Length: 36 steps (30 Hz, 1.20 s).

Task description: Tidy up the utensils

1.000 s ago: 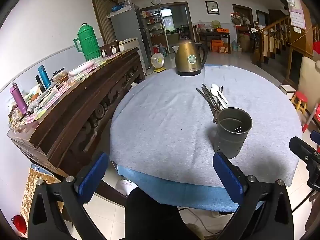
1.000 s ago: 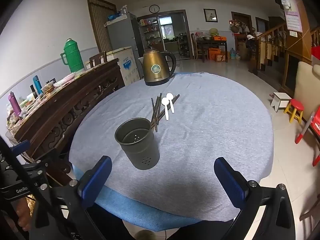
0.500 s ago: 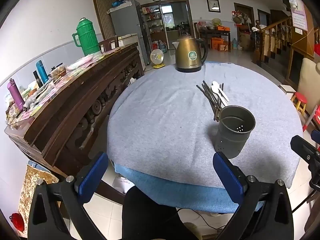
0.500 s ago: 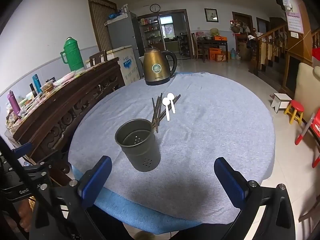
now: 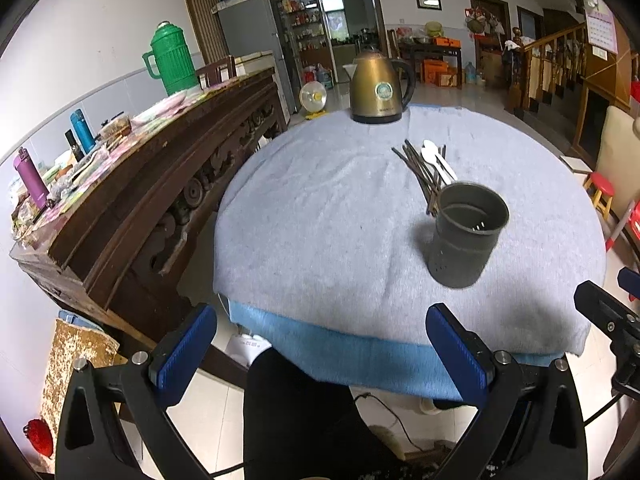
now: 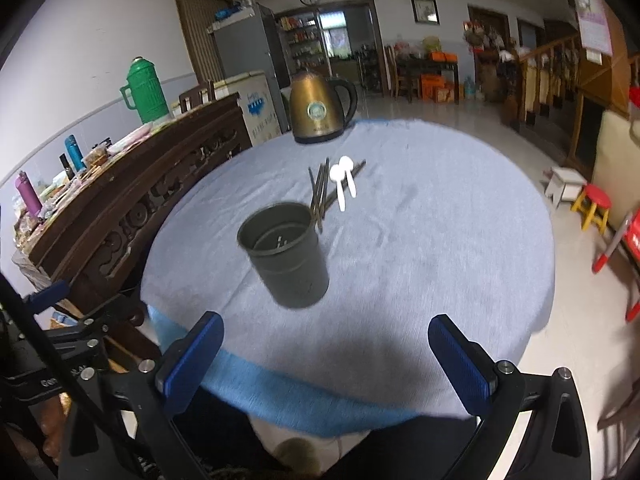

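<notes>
Wooden sideboard [image 5: 160, 184] seen at far left, narrow gap kept between it and counter [image 5: 320, 216] rim. Left claw [image 5: 320, 356] spread wide, nothing held, hung off near counter edge above floor. Broad bare cloth found ahead of it. Utensil holder [image 5: 464, 236] stood upright ahead-right of left claw, ahead-left of right claw [image 6: 326, 364]; apart from both. Chopsticks [image 5: 420, 168] and white spoons [image 5: 438, 158] laid just behind holder, kettle [image 5: 378, 88] at far rim. Right claw spread wide, empty, at near edge; open cloth seen rightward.
</notes>
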Each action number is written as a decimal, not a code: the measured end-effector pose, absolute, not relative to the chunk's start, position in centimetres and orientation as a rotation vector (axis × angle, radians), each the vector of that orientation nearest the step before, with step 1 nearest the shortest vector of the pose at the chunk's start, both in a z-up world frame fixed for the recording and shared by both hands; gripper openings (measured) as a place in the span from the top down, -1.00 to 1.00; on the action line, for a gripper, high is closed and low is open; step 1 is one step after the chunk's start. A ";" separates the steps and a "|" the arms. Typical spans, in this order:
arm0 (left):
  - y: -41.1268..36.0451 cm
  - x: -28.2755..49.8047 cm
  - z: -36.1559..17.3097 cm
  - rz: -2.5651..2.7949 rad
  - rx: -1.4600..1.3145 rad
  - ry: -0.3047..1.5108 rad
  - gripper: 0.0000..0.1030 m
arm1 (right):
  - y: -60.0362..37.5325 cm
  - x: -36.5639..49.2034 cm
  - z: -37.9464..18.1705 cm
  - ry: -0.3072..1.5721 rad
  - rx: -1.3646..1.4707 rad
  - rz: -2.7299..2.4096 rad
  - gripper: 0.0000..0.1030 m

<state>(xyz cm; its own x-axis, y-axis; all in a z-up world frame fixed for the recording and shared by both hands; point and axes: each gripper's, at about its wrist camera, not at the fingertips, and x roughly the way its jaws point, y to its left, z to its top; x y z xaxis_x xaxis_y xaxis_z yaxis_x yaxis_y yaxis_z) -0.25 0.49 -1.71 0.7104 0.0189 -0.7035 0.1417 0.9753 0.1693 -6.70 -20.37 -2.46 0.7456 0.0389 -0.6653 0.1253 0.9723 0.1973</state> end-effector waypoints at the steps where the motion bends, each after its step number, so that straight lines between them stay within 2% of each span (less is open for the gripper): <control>1: 0.5 -0.4 -1.7 -0.072 0.218 0.782 -1.00 | -20.3 -7.1 -2.4 0.729 0.238 -0.047 -1.00; 7: 0.6 -1.1 -0.8 -0.074 0.222 0.748 -1.00 | -20.2 -8.0 -1.1 0.682 0.227 -0.063 -1.00; 36: 0.8 0.8 -0.8 -0.075 0.195 0.751 -1.00 | -20.3 -6.4 -0.9 0.674 0.219 -0.062 -1.00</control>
